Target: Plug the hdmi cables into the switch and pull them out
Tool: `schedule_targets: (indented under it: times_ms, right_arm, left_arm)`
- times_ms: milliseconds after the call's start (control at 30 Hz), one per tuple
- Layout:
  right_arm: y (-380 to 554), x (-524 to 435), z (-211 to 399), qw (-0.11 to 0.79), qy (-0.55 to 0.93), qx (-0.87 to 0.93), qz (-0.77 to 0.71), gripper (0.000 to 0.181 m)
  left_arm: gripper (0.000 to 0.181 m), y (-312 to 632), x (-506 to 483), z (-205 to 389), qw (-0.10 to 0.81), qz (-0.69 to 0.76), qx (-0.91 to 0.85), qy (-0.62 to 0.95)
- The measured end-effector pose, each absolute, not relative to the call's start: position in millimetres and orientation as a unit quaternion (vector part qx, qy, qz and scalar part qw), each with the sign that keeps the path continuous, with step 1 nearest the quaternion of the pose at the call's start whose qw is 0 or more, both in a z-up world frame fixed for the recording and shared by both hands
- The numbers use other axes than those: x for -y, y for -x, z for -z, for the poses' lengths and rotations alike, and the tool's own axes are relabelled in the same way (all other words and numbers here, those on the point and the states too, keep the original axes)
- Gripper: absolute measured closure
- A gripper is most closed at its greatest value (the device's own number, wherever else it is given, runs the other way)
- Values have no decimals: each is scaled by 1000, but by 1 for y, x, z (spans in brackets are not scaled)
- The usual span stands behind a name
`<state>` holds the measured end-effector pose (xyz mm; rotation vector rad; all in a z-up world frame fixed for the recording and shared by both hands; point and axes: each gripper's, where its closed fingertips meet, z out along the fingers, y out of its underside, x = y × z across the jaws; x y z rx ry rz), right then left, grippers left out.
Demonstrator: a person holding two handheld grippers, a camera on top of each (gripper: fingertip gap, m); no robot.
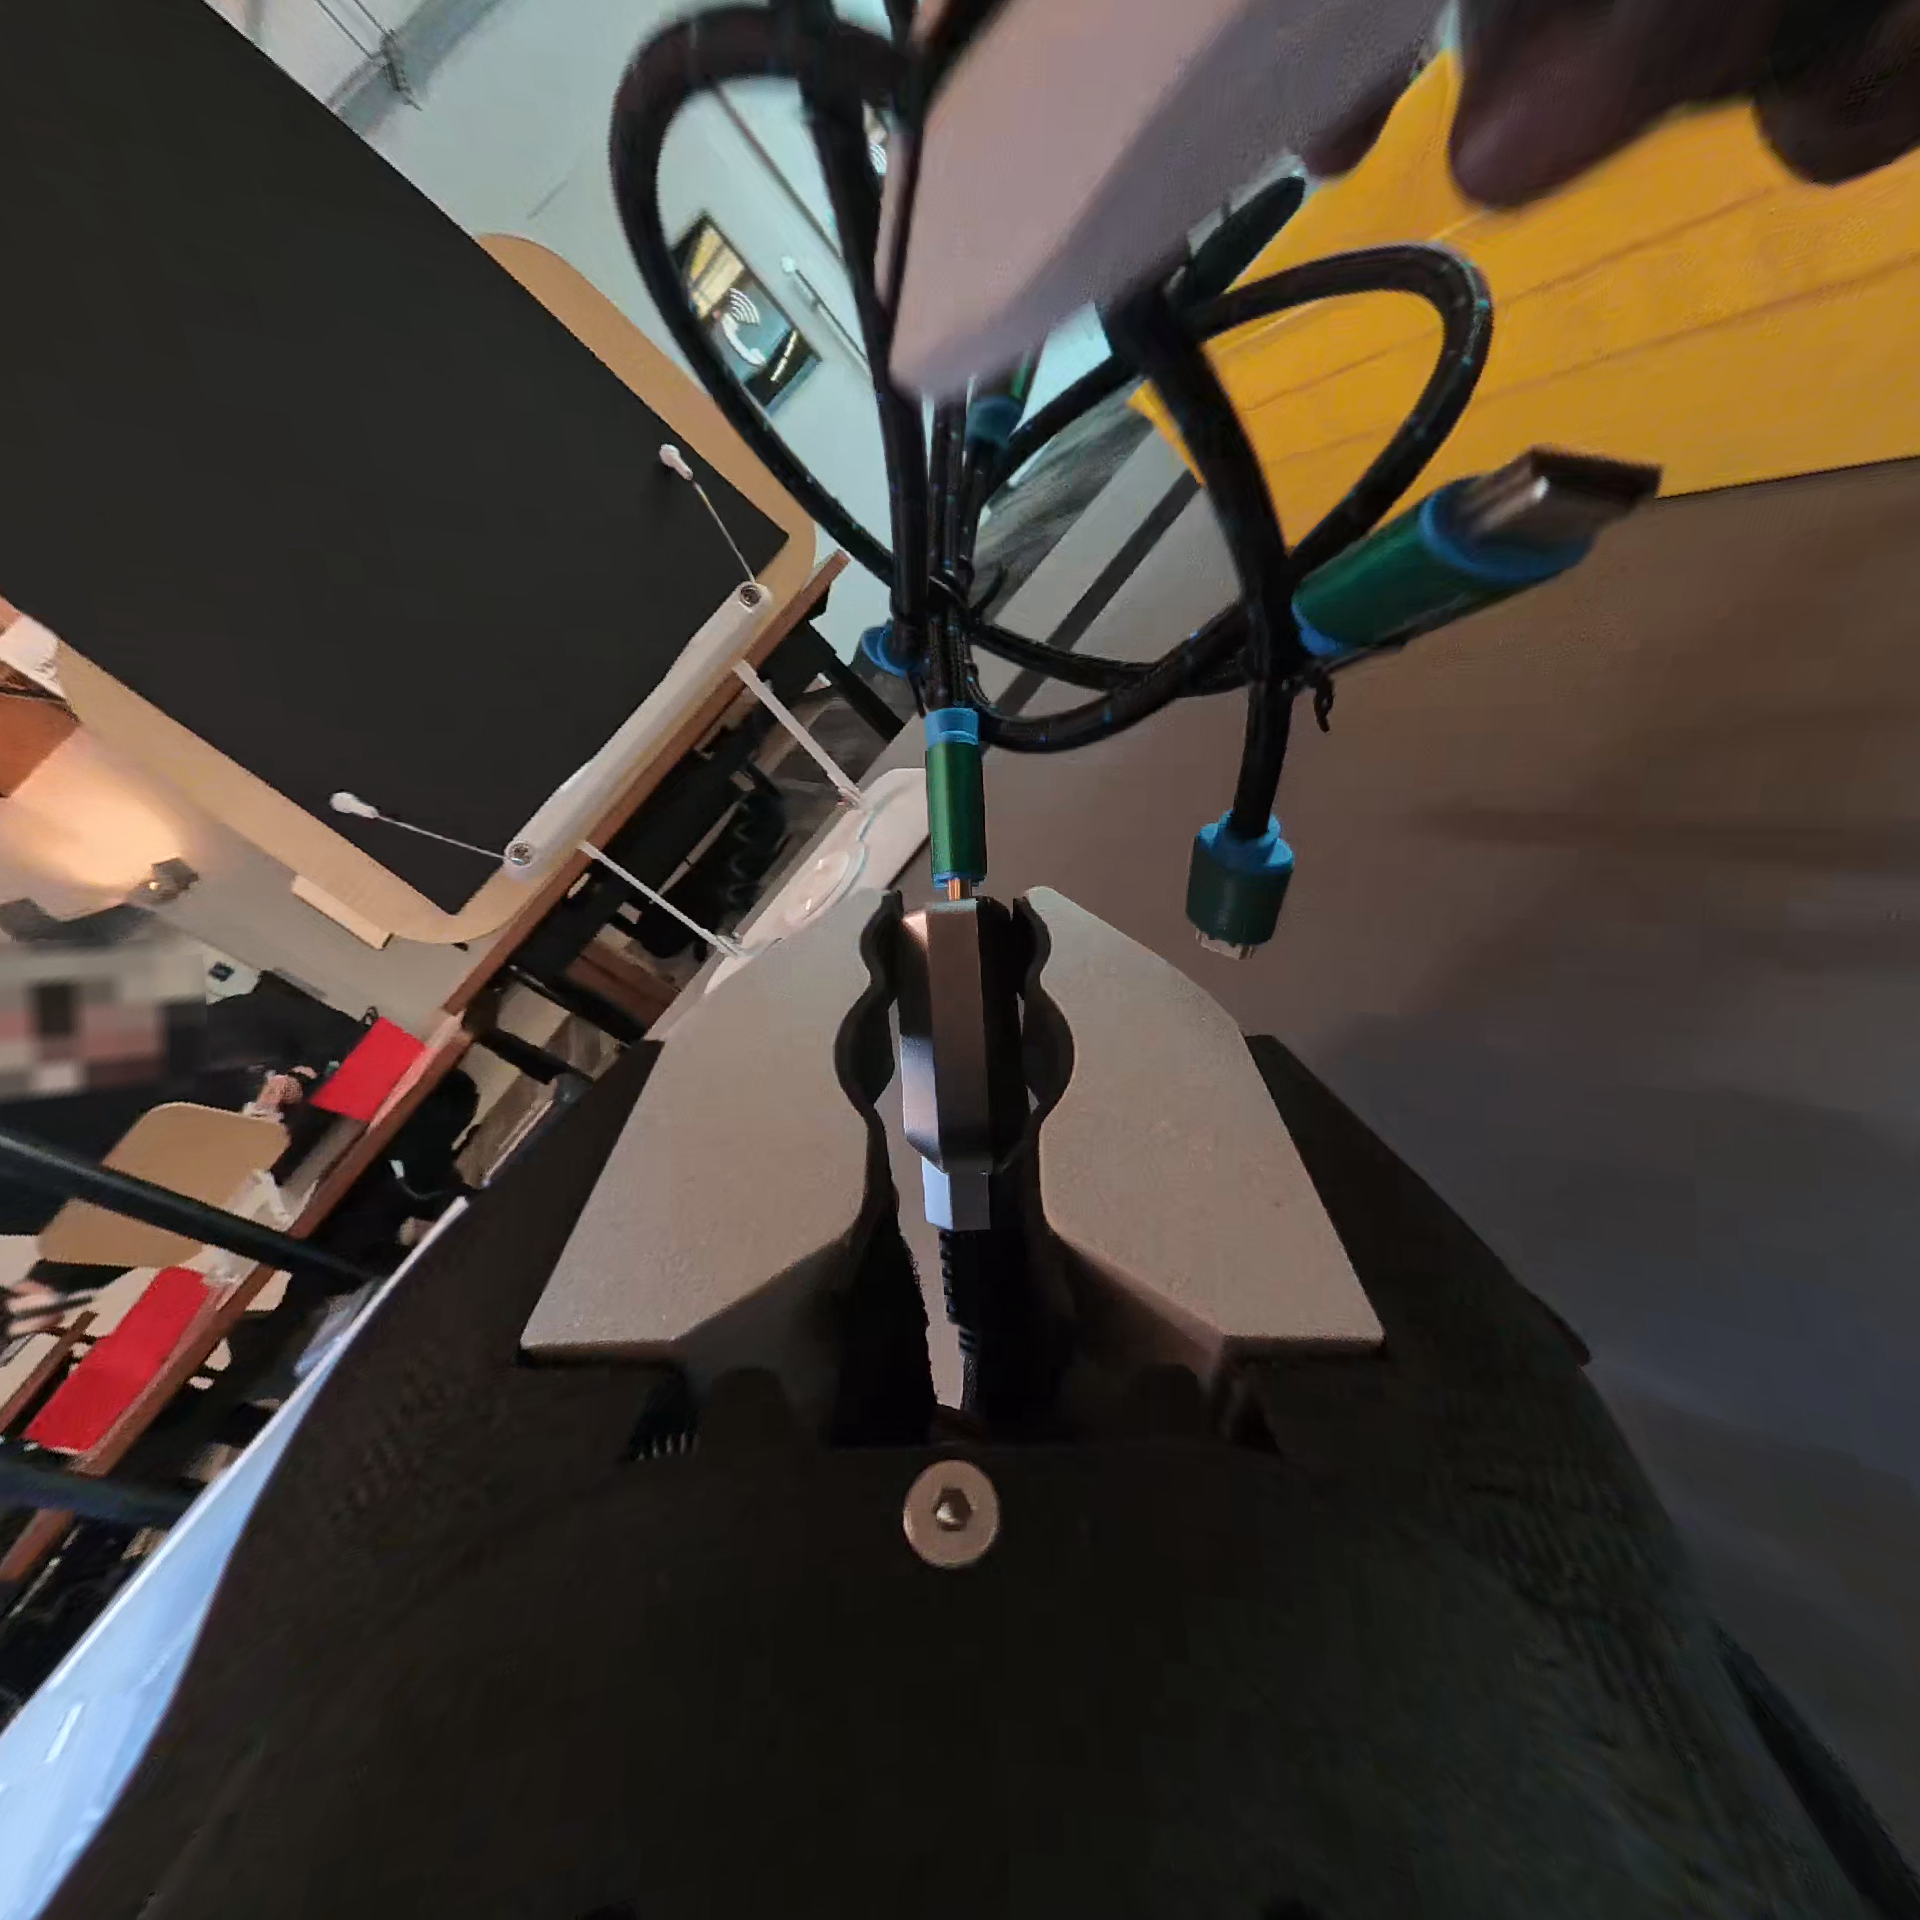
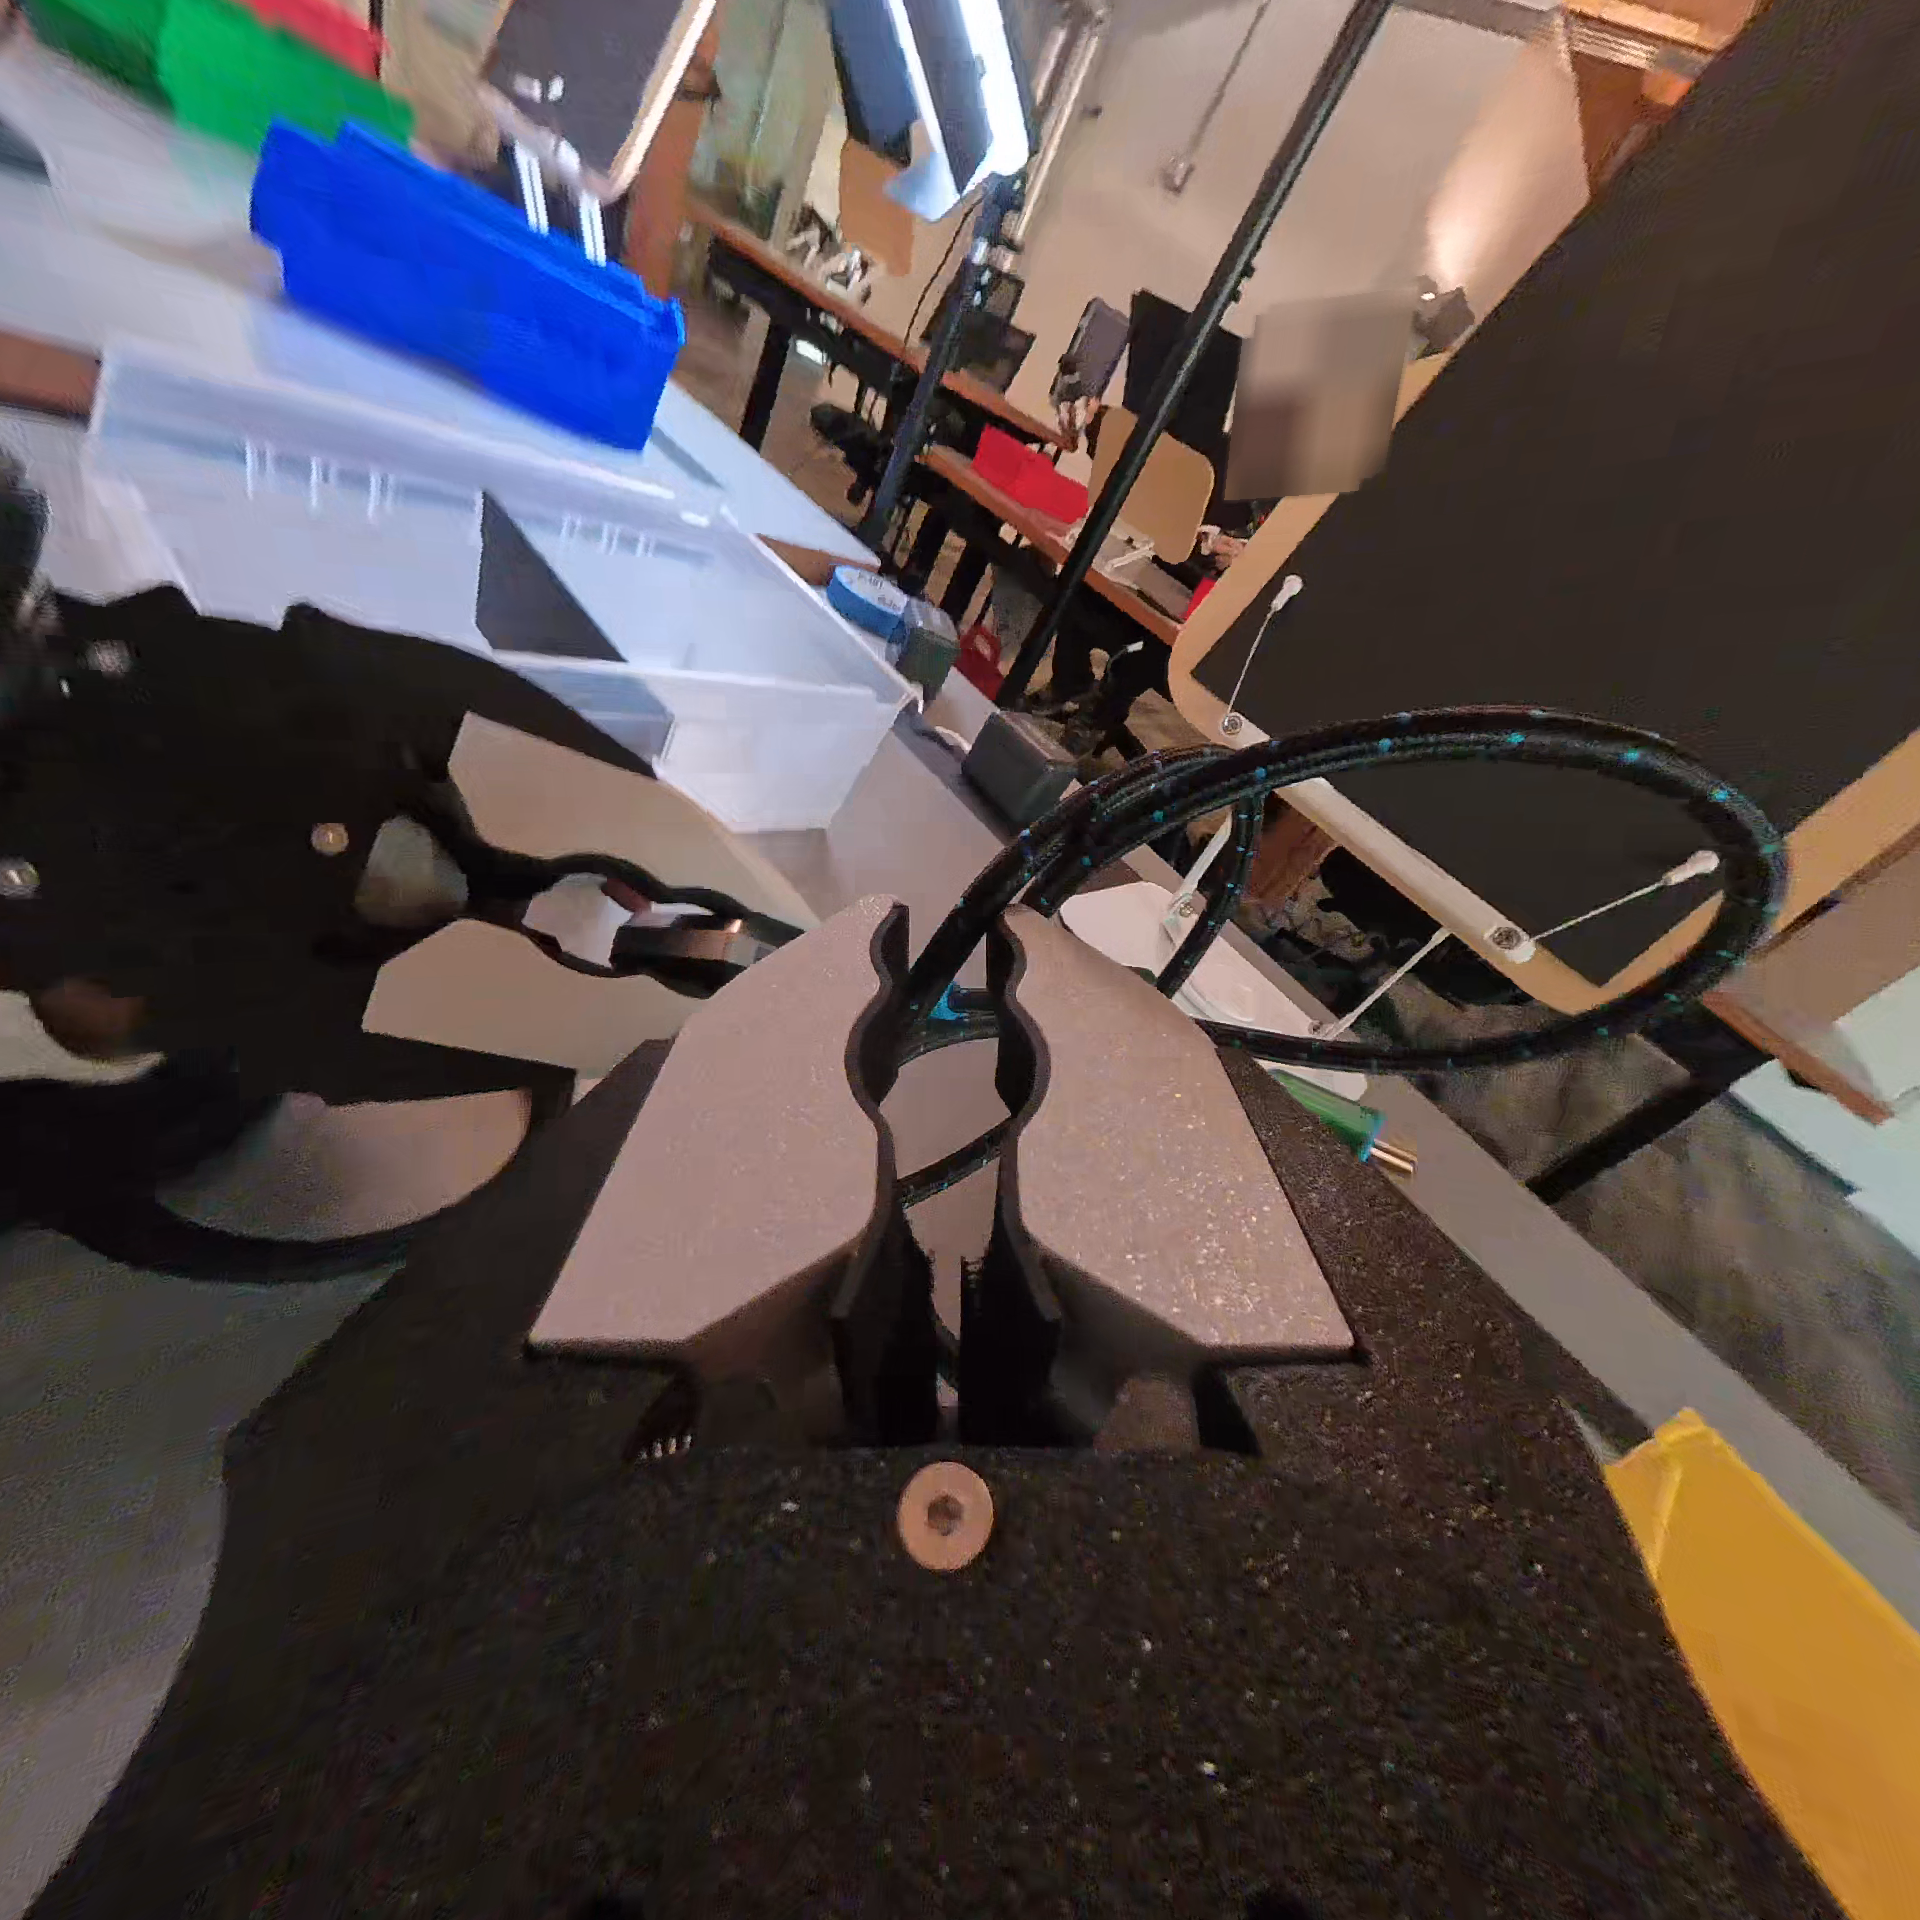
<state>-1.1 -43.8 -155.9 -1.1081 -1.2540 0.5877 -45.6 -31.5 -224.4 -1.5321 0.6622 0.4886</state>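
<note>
My left gripper (image 1: 951,920) is shut on a grey metal HDMI plug (image 1: 951,1049), whose black braided cable runs back between the fingers. Just past its tips hangs a thin green plug (image 1: 951,816). A bundle of black braided cables (image 1: 1226,665) hangs there too, with a green HDMI plug (image 1: 1455,551) and a round green connector (image 1: 1242,894). The blurred grey slab at the top looks like my right gripper (image 1: 1091,187). My right gripper (image 2: 951,935) is shut on a black braided cable (image 2: 1558,727) that loops to the right. The left gripper (image 2: 727,940) shows beside it. No switch is clearly visible.
A clear plastic bin (image 2: 727,717), a blue bin (image 2: 468,281) and a blue tape roll (image 2: 868,601) sit on the grey table. A small dark grey box (image 2: 1018,769) stands near its edge. A yellow bin (image 2: 1787,1683) is at the lower right. A black panel (image 1: 312,416) stands behind.
</note>
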Motion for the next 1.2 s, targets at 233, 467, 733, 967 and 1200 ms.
schedule_targets:
  times_ms: [233, 467, 733, 967, 1200]
  right_arm:
    - [-50, 3, 128, 664, 533, 365, -377, 172]
    - [-89, -44, 142, 679, 597, 332, -268, 172]
    - [-122, -95, 178, 607, 694, 352, -163, 174]
    - [-100, -77, 154, 601, 657, 369, -266, 175]
    - [-155, -66, 52, 726, 552, 265, -313, 174]
  left_arm:
    - [161, 37, 38, 222, 669, -177, -302, 656]
    - [162, 17, 56, 211, 713, -67, -345, 606]
    - [162, 18, 90, 167, 791, 127, -302, 516]
    - [162, 38, 64, 179, 772, 82, -246, 580]
    - [162, 56, 61, 177, 782, 108, -178, 588]
